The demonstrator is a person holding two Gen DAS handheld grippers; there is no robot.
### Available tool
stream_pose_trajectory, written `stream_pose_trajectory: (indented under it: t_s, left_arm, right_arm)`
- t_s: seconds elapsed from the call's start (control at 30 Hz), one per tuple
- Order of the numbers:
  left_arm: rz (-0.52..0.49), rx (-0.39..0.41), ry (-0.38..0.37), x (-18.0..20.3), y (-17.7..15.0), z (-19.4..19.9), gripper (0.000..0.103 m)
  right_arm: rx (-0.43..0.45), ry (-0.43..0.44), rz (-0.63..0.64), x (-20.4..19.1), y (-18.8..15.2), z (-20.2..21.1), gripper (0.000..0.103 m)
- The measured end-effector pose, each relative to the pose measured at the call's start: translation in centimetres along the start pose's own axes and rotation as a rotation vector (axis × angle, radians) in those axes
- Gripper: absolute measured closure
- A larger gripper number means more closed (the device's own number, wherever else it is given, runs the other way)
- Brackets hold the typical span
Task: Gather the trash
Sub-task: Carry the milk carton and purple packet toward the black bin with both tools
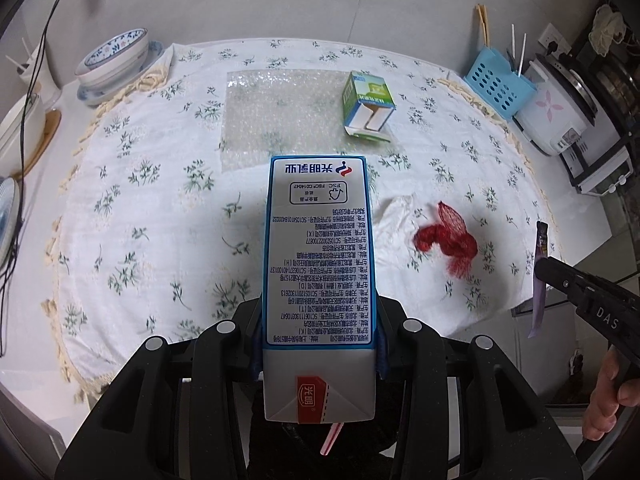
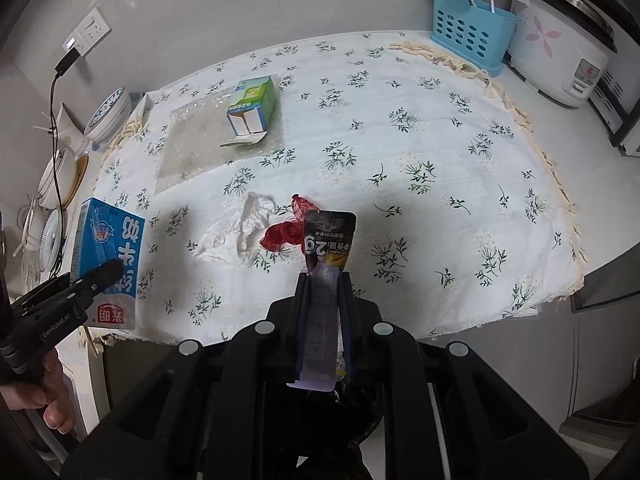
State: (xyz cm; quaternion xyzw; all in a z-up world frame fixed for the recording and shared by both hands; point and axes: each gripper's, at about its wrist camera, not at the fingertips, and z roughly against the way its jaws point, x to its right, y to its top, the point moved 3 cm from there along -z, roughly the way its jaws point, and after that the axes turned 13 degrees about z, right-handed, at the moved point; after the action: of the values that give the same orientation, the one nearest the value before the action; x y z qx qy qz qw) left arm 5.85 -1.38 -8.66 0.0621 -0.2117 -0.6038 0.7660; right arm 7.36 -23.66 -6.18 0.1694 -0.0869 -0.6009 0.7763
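My left tongs (image 1: pixel 318 344) are clamped on a blue-and-white milk carton (image 1: pixel 318 248), gripped by its two narrow sides near the folded gable end, so the long printed face points away from me over the tabletop (image 1: pixel 132 184). A red-striped straw (image 1: pixel 331 436) sticks out of the end nearest me. I judge I grip it low on the body so it does not swing while I carry it off

My right tongs (image 2: pixel 324 280) are pressed together on a thin dark snack sachet (image 2: pixel 329 236); its flat body runs between the two blades and its printed end stands free past the tips. A pinch across the flat is the only hold such a limp strip allows

Trash not yet picked up lies on the flowered cloth: a red mesh net (image 1: pixel 446 242) and a crumpled white tissue (image 2: pixel 236 230) touching each other in the near middle, a green-and-white small box (image 1: pixel 368 104) with its flap open farther off, lying on a sheet of bubble wrap (image 1: pixel 276 120)

As for containers, the blue perforated holder (image 2: pixel 470 28) at the far right keeps chopsticks and white utensils upright. The patterned bowls (image 1: pixel 114 60) at the far left are stacked; I cannot tell what is in them. No bin shows in either view
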Motion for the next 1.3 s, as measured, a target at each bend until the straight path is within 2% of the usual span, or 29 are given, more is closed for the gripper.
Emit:
stream_pose_trajectory:
  t_s: [0.57,1.3]
  left_arm:
    - [0.011,-0.027,-0.013,0.3,-7.3,0.9,0.064]
    - [0.032,-0.07,0.0,-0.3,-14.4,-2.5,0.064]
  right_arm:
    - [0.002,0.08,0.122,-3.9,-5.2,0.7,0.089]
    - [-0.045,0.115,0.206,-5.0,-12.0,-2.1,0.089]
